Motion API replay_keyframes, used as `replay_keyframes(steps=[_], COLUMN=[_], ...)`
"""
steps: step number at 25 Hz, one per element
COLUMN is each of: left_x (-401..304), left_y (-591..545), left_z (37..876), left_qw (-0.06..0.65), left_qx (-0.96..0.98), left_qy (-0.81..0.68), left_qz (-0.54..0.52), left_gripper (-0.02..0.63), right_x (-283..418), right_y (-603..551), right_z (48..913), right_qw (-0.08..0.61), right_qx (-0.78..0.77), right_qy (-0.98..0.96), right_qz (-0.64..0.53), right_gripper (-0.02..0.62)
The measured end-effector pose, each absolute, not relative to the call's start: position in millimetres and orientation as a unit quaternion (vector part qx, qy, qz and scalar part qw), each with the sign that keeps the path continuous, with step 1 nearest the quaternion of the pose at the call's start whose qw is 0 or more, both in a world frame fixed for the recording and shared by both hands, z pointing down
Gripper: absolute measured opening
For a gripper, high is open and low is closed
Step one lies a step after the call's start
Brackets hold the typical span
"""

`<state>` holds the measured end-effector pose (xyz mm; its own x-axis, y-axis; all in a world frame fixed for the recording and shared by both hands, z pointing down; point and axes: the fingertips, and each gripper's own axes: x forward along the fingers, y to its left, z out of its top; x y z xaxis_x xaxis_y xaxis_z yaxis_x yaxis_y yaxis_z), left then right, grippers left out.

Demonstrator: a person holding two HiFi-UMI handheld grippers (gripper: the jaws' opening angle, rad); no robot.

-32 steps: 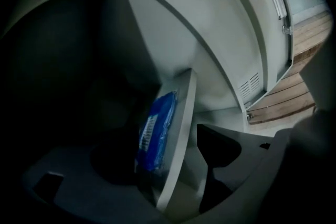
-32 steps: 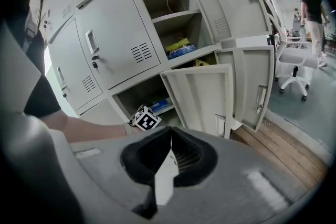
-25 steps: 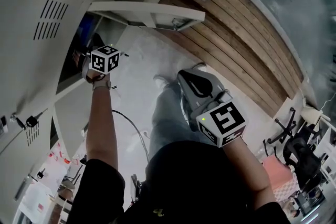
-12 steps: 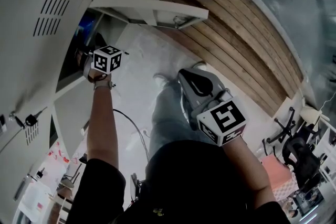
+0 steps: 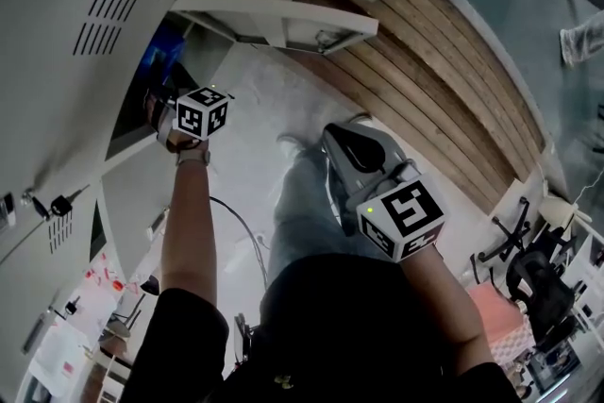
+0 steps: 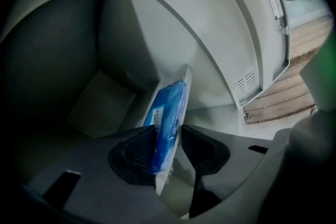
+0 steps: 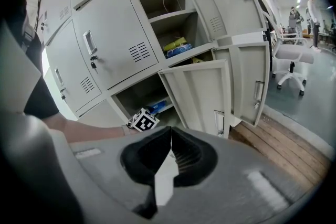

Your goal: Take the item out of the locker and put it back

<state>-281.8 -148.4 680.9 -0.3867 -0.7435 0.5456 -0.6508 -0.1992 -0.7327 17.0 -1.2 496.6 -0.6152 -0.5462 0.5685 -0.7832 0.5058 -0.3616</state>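
Left gripper (image 6: 168, 132) jaws have just been closing and apparently pinch the blue packet (image 6: 170, 107) between them; a shallow hold risks slipping. Right gripper (image 7: 171, 135) jaws are together, empty.

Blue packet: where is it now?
Mid left gripper view, the blue packet stands inside the locker between the left gripper's jaws, which have just closed on it.

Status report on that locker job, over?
Left gripper jaws just closed on flat blue plastic packet in grey metal locker. Right gripper shut, empty. Nothing blocking.

Head view steeply downward; both gripper views toward locker (image 5: 66, 99)
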Motion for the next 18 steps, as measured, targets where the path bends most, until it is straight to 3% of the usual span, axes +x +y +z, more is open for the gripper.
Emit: replay_keyframes(steps=[9,18], left_x=[-276.2,-267.1], left_y=[-136.3,-120.3], left_z=[670.2,642.7], left_qw=[0.043,0.026], left_qx=[-0.556,-0.565], left_qy=[0.632,0.645], left_qz=[-0.538,-0.514], left_gripper=[0.076,0.055], right_x=[16.7,19.8], right_y=[-3.1,-7.7], right_z=[485.1,470.4], right_qw=[0.191,0.184], right_qx=[0.392,0.395], right_qy=[-0.849,-0.852], right_qz=[0.297,0.291], right_gripper=[-0.002,-0.002])
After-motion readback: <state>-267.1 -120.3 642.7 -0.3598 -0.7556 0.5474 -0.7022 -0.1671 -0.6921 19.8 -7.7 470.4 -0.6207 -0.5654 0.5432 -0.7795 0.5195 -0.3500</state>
